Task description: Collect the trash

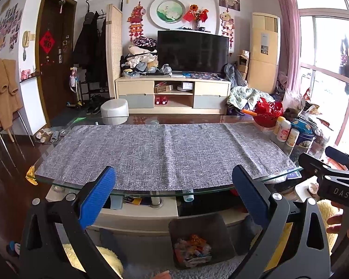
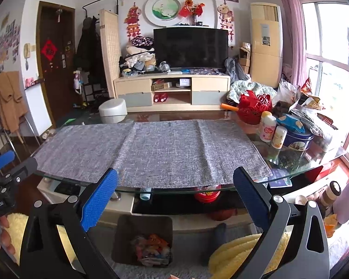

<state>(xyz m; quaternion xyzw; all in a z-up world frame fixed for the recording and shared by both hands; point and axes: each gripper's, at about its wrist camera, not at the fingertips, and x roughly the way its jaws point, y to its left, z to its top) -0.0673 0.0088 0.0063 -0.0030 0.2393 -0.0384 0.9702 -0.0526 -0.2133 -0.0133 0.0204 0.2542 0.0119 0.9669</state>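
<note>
A dark square trash bin [image 1: 199,239] stands on the floor in front of the glass coffee table, holding colourful wrappers [image 1: 193,248]. It also shows in the right wrist view [image 2: 143,239]. My left gripper [image 1: 174,190] is open and empty, held above and in front of the bin, at the table's near edge. My right gripper [image 2: 175,190] is open and empty at the same edge, a little to the right. The grey cloth [image 1: 165,153] on the table top carries no loose trash.
The glass table [image 1: 65,184] has a lower shelf with small items. At its right end stand a red basket [image 2: 253,108], white bottles [image 2: 267,127], a blue tin [image 2: 297,139] and bags. Yellow fluffy cushions [image 2: 242,251] lie near the bin. A TV cabinet [image 1: 172,93] stands behind.
</note>
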